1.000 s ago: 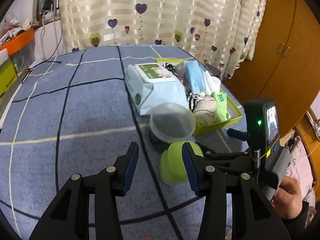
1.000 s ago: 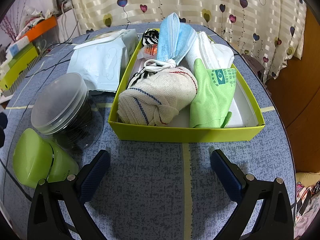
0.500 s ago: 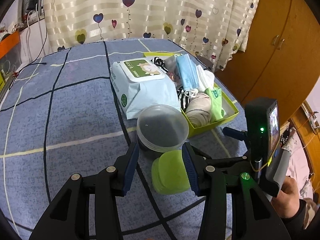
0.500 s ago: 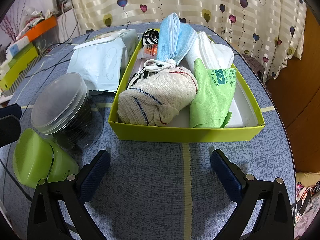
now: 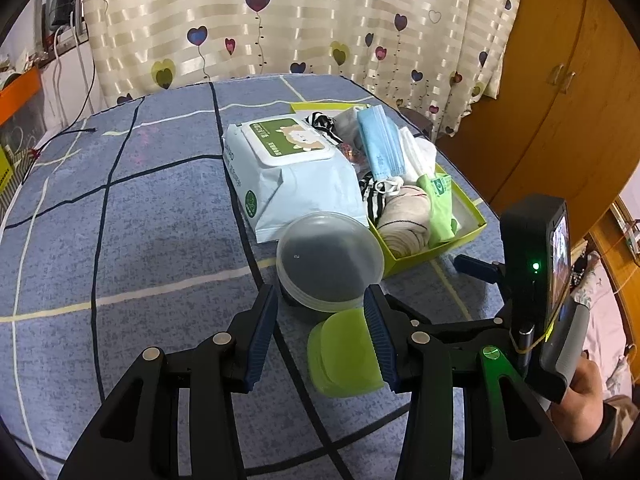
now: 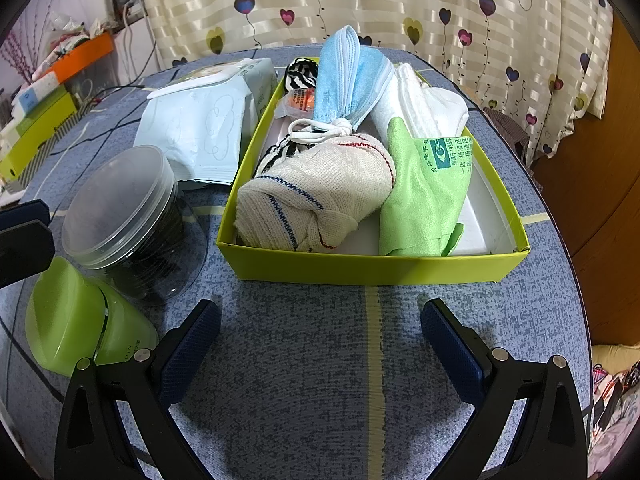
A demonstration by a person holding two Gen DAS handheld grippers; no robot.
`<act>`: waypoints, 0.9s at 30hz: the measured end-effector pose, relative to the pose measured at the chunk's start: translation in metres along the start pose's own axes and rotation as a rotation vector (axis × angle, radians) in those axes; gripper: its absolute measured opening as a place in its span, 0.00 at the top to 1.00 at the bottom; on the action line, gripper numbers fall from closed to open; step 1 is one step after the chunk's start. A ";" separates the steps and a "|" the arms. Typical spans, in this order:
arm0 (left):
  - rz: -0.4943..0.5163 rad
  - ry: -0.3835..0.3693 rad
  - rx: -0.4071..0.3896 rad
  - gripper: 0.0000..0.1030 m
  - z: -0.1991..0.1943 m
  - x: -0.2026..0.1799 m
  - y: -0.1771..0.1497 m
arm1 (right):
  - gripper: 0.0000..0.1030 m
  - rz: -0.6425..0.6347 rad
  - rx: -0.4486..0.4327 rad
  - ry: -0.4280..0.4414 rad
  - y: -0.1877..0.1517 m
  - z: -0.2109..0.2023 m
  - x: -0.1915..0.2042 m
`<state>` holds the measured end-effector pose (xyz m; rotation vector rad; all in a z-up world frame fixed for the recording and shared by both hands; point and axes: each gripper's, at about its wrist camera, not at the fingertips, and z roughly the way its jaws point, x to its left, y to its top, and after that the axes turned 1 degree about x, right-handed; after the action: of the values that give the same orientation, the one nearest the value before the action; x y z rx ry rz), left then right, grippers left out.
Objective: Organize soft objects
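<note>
Left wrist view: your left gripper (image 5: 320, 336), jaws half-open and empty, faces the clear lidded tub (image 5: 330, 260) dead ahead; your right gripper (image 6: 320, 344) gapes wide, empty.

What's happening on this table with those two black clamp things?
A person is tidying soft things using two handheld grippers. The yellow-green cardboard box already holds a rolled cream cloth, a green glove and a blue face mask. Both the left gripper and the right gripper are open and hold nothing. The left one points toward a lime-green plastic container and a clear lidded tub.
</note>
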<state>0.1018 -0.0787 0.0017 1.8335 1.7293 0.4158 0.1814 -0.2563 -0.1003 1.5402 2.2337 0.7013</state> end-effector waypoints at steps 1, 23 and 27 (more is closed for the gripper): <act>0.000 0.001 0.001 0.55 0.000 0.000 0.000 | 0.01 0.000 0.000 0.000 0.000 0.000 0.000; 0.007 0.010 0.003 0.55 0.000 -0.002 0.001 | 0.01 0.000 0.000 0.000 0.000 0.000 0.000; 0.008 0.010 0.003 0.55 0.000 -0.003 0.002 | 0.01 0.000 0.000 0.000 0.000 0.000 0.000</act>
<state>0.1030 -0.0813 0.0027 1.8436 1.7310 0.4264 0.1815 -0.2564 -0.1003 1.5403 2.2337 0.7013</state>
